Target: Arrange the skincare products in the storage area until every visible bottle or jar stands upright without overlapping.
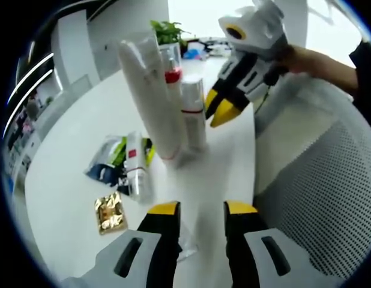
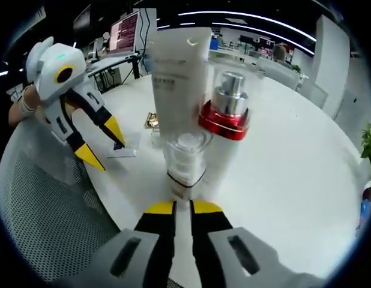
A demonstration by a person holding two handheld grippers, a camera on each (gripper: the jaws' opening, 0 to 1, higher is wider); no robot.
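Three products stand close together on the white table: a tall white tube, a clear-capped bottle with a red collar and a shorter white bottle. A further white bottle lies on its side among packets. My left gripper is open, short of the group. My right gripper hangs just right of the shorter bottle, jaws together on nothing. In the right gripper view the tube, red-collared bottle and shorter bottle stand just beyond my right gripper; the left gripper is at the left.
Blue and green packets lie by the fallen bottle, and a gold packet lies nearer, also the gold packet. A grey mesh chair is beside the table edge. A plant stands at the far side.
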